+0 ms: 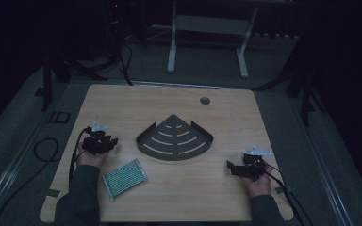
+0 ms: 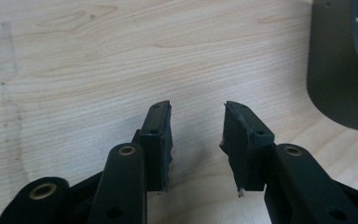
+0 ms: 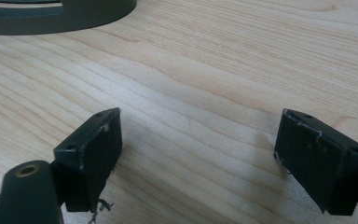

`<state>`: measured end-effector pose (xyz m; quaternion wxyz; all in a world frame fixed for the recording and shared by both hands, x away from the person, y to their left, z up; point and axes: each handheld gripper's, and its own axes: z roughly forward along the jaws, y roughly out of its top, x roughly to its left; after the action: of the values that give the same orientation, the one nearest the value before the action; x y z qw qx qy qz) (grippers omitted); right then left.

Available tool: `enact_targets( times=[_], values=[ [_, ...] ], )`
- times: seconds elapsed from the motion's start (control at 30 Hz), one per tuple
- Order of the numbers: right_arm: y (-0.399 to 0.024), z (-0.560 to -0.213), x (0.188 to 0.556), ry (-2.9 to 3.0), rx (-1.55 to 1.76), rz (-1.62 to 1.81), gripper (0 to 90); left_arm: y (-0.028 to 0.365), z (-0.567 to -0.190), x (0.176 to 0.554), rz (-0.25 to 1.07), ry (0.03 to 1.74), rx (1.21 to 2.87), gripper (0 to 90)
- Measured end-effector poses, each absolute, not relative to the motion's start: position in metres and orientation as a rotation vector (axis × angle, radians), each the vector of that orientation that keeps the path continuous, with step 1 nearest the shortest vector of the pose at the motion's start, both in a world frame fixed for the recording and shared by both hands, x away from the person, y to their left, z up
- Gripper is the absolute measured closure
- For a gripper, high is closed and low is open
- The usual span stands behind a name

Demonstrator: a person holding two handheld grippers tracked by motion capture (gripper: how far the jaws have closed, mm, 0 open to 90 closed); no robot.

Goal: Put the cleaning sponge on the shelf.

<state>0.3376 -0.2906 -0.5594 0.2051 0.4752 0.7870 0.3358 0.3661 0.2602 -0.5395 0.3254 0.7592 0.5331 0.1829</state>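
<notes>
Grippers lay idle at either side of a wooden table (image 1: 122,101). The left gripper (image 1: 104,141) rested on the bare wood with its black jaws parted and nothing between them; in the left gripper view (image 2: 196,135) only wood grain showed in the gap. Ahead of it and to its right sat a dark fan-shaped corner tray (image 1: 175,140) with slotted floor, its rim (image 2: 335,79) near but apart from the jaws. Just behind that gripper, beside the person's left sleeve, lay a green scouring pad (image 1: 125,178). The right gripper (image 1: 235,167) pointed toward the tray from the opposite side, jaws spread wide over bare wood (image 3: 198,140), empty, the tray's curved rim (image 3: 60,21) well ahead of it.
</notes>
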Motion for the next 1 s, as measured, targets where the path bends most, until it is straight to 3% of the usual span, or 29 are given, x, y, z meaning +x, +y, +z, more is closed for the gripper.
enact_targets(
  times=[0.37,0.5,0.77,1.0],
  values=[
    [-0.291,-0.559,0.338,2.194,1.324,0.935,14.3,0.259,-0.523,0.344,0.375,1.280,2.041,63.1],
    [-0.291,-0.559,0.338,2.194,1.324,0.936,14.3,0.255,-0.517,0.336,0.346,1.232,2.062,68.6],
    [-0.291,-0.559,0.338,2.194,1.324,0.936,14.3,0.236,-0.511,0.315,0.279,1.126,2.105,89.2],
    [-0.291,-0.559,0.338,2.194,1.324,0.936,14.3,0.220,-0.511,0.303,0.197,1.046,2.176,89.9]
  ],
)
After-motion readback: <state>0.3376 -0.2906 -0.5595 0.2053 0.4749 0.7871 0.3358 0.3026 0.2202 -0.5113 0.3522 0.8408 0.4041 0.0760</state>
